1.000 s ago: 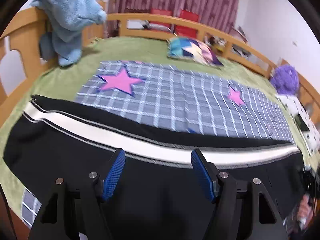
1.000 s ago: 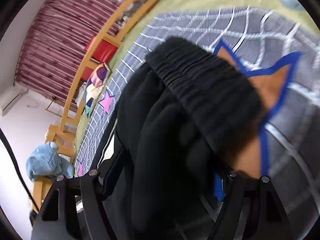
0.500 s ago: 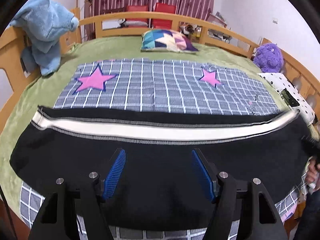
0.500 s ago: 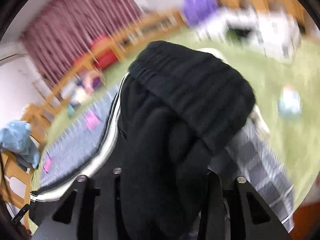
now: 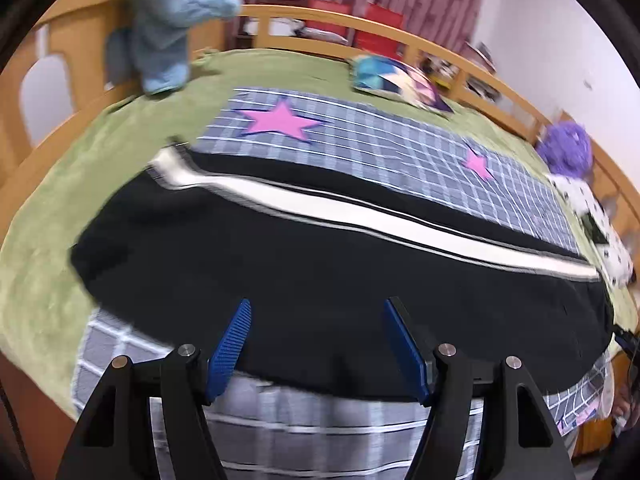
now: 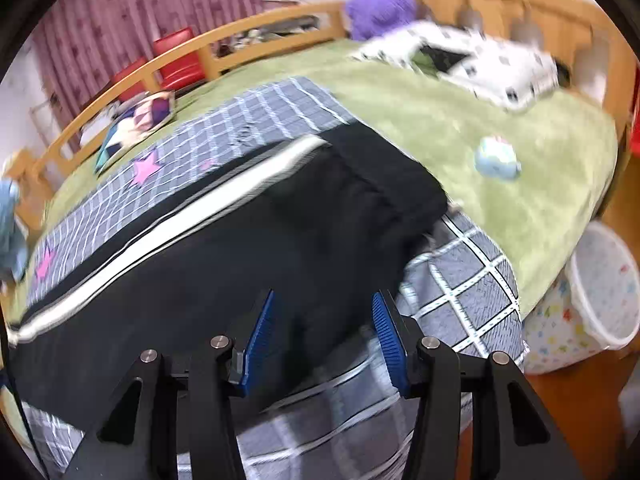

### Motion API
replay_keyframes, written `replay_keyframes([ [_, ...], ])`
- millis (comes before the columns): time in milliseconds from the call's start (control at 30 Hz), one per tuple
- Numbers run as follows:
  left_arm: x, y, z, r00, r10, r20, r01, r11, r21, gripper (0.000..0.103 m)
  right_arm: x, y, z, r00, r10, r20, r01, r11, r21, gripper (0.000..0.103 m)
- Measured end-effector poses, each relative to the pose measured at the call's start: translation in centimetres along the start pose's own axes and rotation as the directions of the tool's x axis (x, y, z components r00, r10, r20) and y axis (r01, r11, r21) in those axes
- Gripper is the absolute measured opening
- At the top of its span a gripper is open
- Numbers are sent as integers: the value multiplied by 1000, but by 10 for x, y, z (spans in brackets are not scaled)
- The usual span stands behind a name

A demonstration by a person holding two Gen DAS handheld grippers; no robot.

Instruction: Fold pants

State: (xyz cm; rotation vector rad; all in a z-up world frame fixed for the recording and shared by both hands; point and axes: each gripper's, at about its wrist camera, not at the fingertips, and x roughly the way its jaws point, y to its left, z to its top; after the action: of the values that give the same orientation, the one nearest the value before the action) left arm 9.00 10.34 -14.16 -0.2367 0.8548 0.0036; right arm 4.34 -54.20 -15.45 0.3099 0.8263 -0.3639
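Observation:
Black pants (image 5: 320, 272) with a white side stripe (image 5: 360, 216) lie flat along the front edge of the bed, on a grey checked blanket (image 5: 360, 140). They also show in the right wrist view (image 6: 240, 264), with the waistband (image 6: 384, 184) at the right end. My left gripper (image 5: 318, 320) is open and empty, just above the pants' near edge. My right gripper (image 6: 323, 312) is open and empty, over the near edge close to the waistband.
The bed has a green cover (image 6: 500, 128) and a wooden rail (image 5: 340, 46). A blue plush (image 5: 168, 12), a patterned cushion (image 5: 396, 80), a purple plush (image 6: 380, 0) and a spotted white cloth (image 6: 480, 60) lie around. A small ball (image 6: 496, 158) and a white tub (image 6: 596, 300) are at right.
My right gripper has opened and let go of the waistband, which now lies flat on the bed. My left gripper stayed open and shifted slightly back.

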Motion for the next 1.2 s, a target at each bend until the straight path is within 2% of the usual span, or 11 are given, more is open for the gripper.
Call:
replay_keyframes([
  [100, -5, 47, 0, 1000, -6, 13, 7, 997, -76, 66, -20, 40, -8, 999, 4, 37, -2, 998, -69, 53],
  [167, -6, 79, 3, 999, 32, 24, -29, 992, -120, 66, -30, 67, -17, 998, 21, 52, -16, 996, -91, 54],
  [333, 0, 131, 12, 997, 54, 56, -41, 979, -199, 65, -35, 129, -36, 997, 50, 59, -41, 989, -143, 54],
  [567, 34, 142, 72, 994, 14, 104, 4, 984, -178, 65, -23, 187, -47, 993, 111, -37, -116, 975, -190, 53],
  [667, 60, 133, 96, 996, 34, 85, -22, 989, -143, 64, -21, 200, -50, 994, 107, -35, -112, 972, -209, 53],
  [800, 100, 132, 126, 997, 62, 54, -53, 988, -144, 51, -13, 210, -52, 994, 91, -60, -102, 971, -217, 53],
  [867, 124, 130, 137, 992, 125, 27, -120, 984, -134, 45, -9, 214, -54, 995, 77, -67, -90, 970, -224, 53],
  [967, 152, 131, 141, 979, 195, -50, -199, 975, -100, 23, -5, 215, -57, 997, 45, -70, -61, 968, -244, 53],
  [1033, 151, 140, 145, 984, 177, -26, -179, 976, -125, 18, -3, 215, -58, 997, 29, -71, -46, 966, -253, 53],
  [1133, 120, 156, 158, 995, 61, 84, -44, 980, -192, 17, -1, 215, -57, 998, 9, -68, -26, 966, -257, 53],
  [1200, 119, 156, 162, 994, 64, 93, -46, 982, -183, 18, -1, 216, -56, 998, 13, -63, -29, 968, -251, 53],
])
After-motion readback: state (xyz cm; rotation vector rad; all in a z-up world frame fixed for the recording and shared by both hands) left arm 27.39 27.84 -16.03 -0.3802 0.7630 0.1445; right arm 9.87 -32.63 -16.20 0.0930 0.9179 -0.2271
